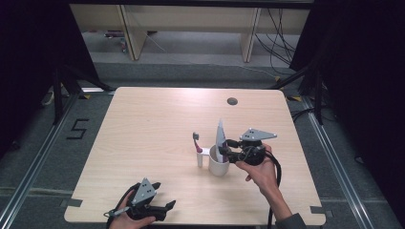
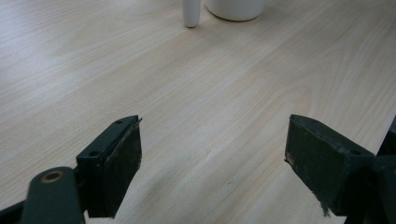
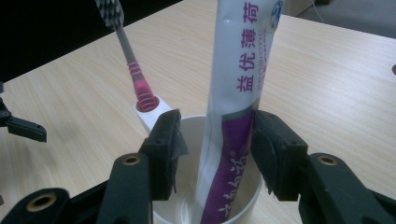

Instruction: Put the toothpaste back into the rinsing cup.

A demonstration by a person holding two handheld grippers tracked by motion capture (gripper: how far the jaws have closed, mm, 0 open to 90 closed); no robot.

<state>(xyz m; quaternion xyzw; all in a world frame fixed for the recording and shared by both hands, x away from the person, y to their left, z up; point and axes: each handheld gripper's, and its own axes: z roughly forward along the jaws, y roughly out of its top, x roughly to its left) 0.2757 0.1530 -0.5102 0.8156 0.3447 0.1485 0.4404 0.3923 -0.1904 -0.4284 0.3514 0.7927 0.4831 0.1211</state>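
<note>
Nearest the high camera, the left tongs (image 1: 165, 206) rest at the worktop's (image 1: 157, 124) front edge, jaws spread wide with nothing between them. Farther on, the right tongs (image 3: 215, 140) straddle a toothpaste tube (image 3: 238, 93) standing upright in a white cup (image 1: 218, 166); their jaws stand apart, the left one clear of the tube. A pink-handled toothbrush (image 3: 133, 70) stands in the cup's side holder.

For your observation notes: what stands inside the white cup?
A toothpaste tube stands upright inside the white cup. The cup's wall hides the tube's bottom end.
</note>
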